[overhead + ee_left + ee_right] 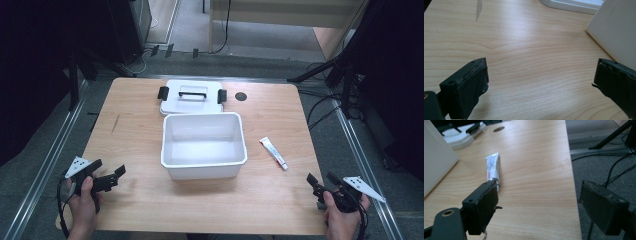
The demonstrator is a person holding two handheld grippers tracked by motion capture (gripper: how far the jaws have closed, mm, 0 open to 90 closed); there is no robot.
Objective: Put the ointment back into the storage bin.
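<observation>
Both hands sit at the bottom edge of the high view. Left claw (pixel 111 176) at lower left, jaws spread wide, nothing between them, over bare tabletop (pixel 135 130). Right claw (pixel 320 181) at lower right, also wide open & empty, one jaw past the tabletop's edge in the right gripper view. White tube (pixel 492 169) lies flat just ahead of its left jaw; centre-right in the high view, near the white bin (pixel 203 145). Bin is open & empty, mid-frame. Lid (pixel 191 95) w/ black handle & clips lies behind it, touching or nearly so. Dark round hole (pixel 241 96) upper right of lid.
</observation>
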